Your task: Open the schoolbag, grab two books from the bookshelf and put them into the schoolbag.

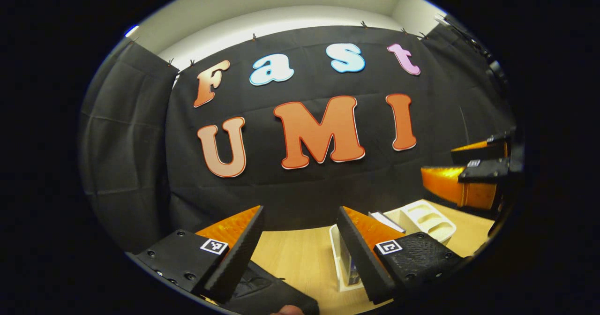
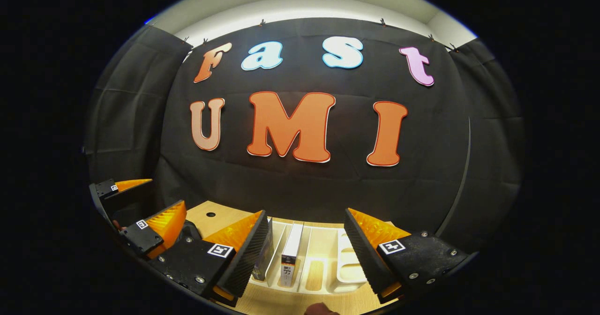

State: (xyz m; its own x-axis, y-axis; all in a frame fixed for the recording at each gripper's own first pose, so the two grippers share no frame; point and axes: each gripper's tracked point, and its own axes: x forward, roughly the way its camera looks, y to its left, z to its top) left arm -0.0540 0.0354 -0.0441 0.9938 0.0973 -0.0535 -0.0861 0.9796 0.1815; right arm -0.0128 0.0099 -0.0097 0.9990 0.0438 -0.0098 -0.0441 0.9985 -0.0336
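In the right gripper view, my right gripper stands open above the white bookshelf. A white-spined book and a dark book stand upright in its slots, just below and between the fingers. My left gripper is open too, with nothing between its fingers. The black schoolbag lies under it at the bottom edge; whether the bag is open is hidden. The bookshelf sits to its right, with a dark book behind the right finger. Each gripper sees the other beside it: right gripper, left gripper.
The light wooden table carries the bag and shelf and has a small round hole near its back left. Black cloth walls close the booth behind and on both sides. Part of a hand shows at the bottom edge.
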